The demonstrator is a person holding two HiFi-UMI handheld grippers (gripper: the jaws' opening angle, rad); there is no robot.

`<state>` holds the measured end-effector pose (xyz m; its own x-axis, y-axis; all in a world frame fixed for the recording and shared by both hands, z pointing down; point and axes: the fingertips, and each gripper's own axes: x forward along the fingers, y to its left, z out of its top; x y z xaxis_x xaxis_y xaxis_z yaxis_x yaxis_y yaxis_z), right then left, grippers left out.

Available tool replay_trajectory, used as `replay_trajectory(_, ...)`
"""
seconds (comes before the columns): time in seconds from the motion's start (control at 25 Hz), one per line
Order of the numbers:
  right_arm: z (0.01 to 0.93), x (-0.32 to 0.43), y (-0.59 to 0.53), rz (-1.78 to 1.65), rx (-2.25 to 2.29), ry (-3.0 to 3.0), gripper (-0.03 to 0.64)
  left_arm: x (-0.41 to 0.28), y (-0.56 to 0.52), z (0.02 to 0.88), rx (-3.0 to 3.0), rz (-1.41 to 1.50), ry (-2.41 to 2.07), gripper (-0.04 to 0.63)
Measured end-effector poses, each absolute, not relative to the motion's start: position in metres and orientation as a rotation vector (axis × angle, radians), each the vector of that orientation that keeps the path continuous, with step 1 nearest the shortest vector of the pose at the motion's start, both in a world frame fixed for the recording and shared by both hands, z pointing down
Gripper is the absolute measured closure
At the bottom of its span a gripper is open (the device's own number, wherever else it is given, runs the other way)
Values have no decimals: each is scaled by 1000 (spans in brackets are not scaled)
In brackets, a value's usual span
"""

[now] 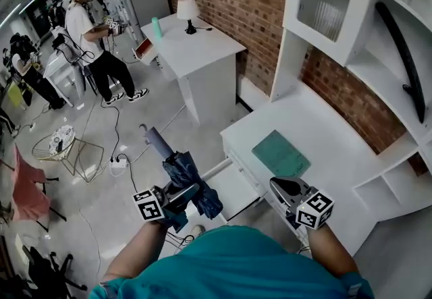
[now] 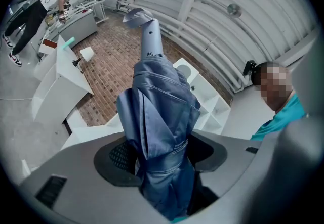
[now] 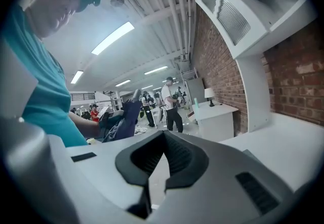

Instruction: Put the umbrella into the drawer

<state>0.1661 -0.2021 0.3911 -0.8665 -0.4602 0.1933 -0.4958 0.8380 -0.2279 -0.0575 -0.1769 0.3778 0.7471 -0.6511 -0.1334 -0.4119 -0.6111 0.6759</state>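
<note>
- Background, far left: a person (image 1: 88,24) is standing on the floor beside a second white desk (image 1: 202,55), which is carrying a lamp (image 1: 187,13) and a teal bottle (image 1: 156,26).
- Left tool (image 1: 177,196): its jaws are standing wide and clamping the folded cloth of the umbrella (image 1: 183,168). The pads are pressing in on the cloth from both sides.
- Umbrella: blue and folded up, with a strap wrapping round the bundle. Its grey handle (image 1: 151,137) is pointing away from the person. The umbrella is hanging in the air in the left tool's grip. In the head view it is showing at the left end of the open drawer, not inside it.
- Drawer (image 1: 237,191): white, and standing pulled out from under the worktop (image 1: 324,129).
- Worktop: white, running along the brick wall (image 1: 250,1), and carrying a flat green mat (image 1: 280,152).
- Right tool (image 1: 286,189): its jaws are sitting together with nothing between them. It is hovering at the near edge of the worktop, right of the drawer.
- Shelf unit (image 1: 398,88), far right: a long black object (image 1: 405,55) is lying on an upper shelf.
</note>
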Motion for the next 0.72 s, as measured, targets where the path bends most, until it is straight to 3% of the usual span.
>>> replay_trajectory(0.72,476,106,-224,519,716,-2768,595,-37,-254,570,2031,32,-715,314)
